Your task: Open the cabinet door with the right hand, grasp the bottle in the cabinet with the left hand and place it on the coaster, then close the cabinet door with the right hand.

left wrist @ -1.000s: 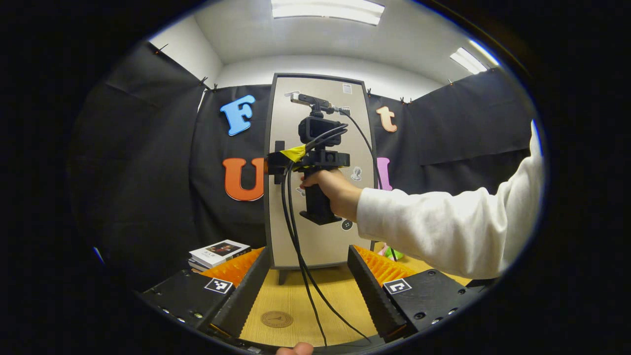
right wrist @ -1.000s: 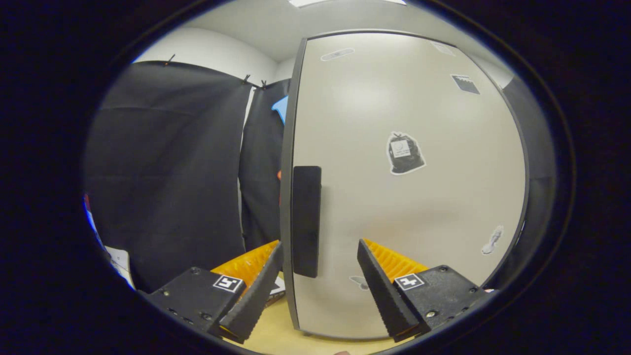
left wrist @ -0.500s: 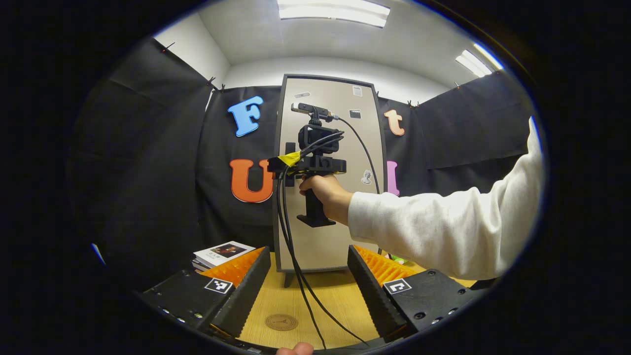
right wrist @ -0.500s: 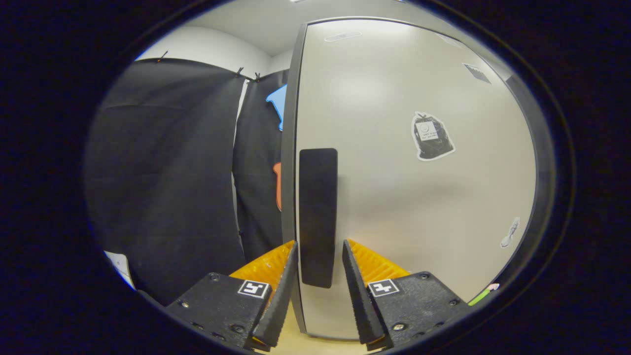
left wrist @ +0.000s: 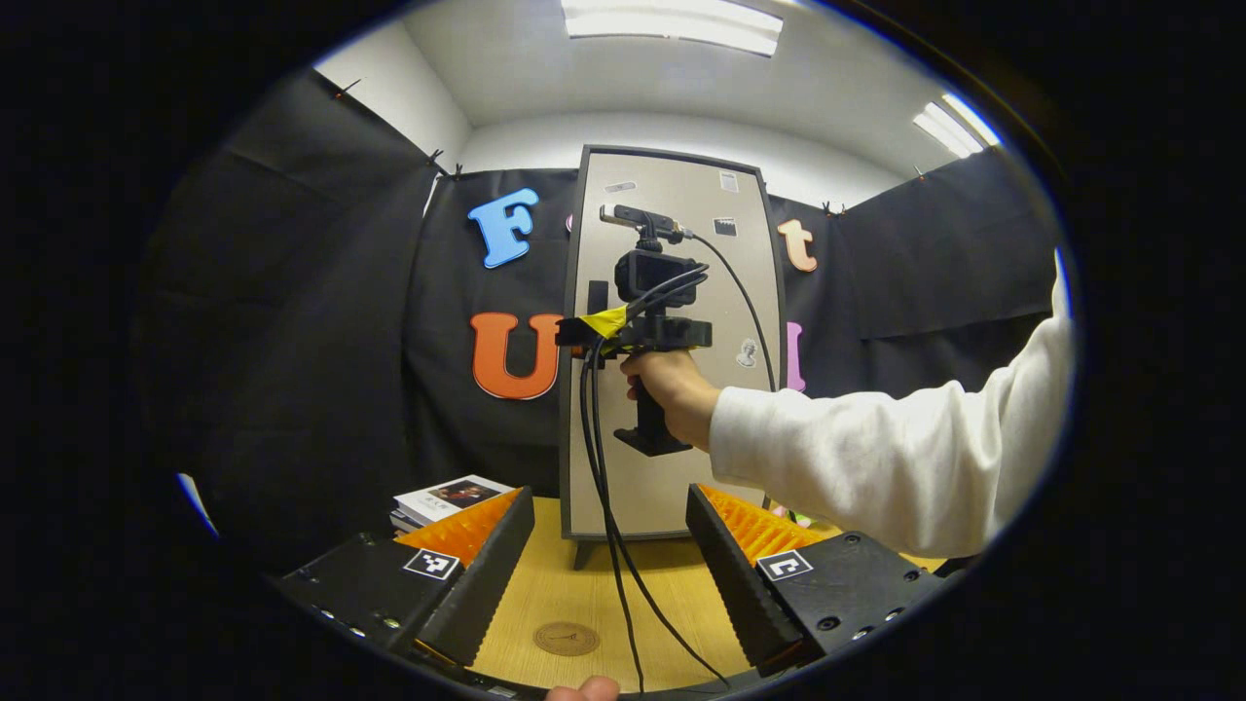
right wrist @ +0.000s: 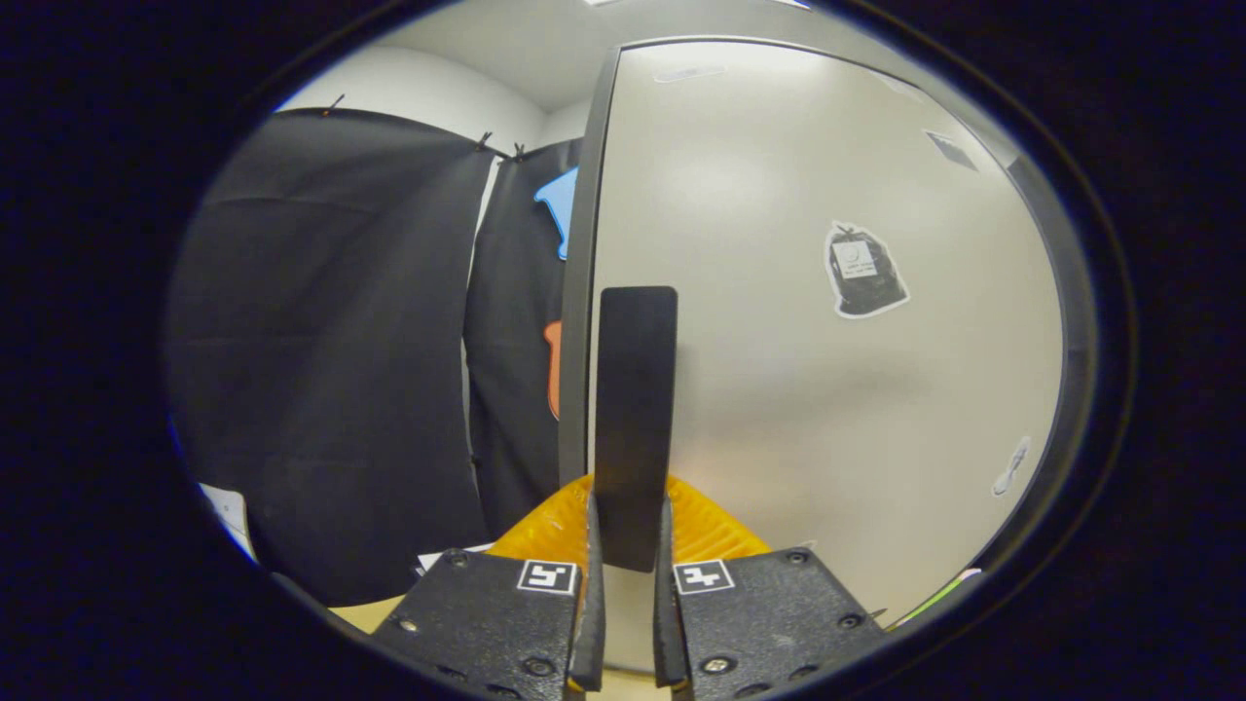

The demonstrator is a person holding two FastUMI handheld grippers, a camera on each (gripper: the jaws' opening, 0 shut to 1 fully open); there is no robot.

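Observation:
A tall beige cabinet (left wrist: pixel 672 389) with a dark frame stands at the back of the wooden table, its door (right wrist: pixel 808 321) closed. In the right gripper view, my right gripper (right wrist: pixel 628 545) is shut on the door's black vertical handle (right wrist: pixel 635 409), both fingers pressing its lower end. In the left gripper view, that gripper (left wrist: pixel 596 336) shows at the door's left edge, held by a hand with a white sleeve (left wrist: pixel 876 458). My left gripper (left wrist: pixel 610 545) hangs open over the table, with the round brown coaster (left wrist: pixel 566 639) between its fingers. The closed door hides the bottle.
A small stack of books (left wrist: pixel 448 498) lies on the table left of the cabinet. Black cables (left wrist: pixel 604 506) hang from the right gripper down across the table. Something green and pink (left wrist: pixel 793 514) lies at the cabinet's right foot.
My right gripper moved in on the handle and its fingers shut on it. The left gripper view drifted slightly, so the cabinet now sits a little to the right.

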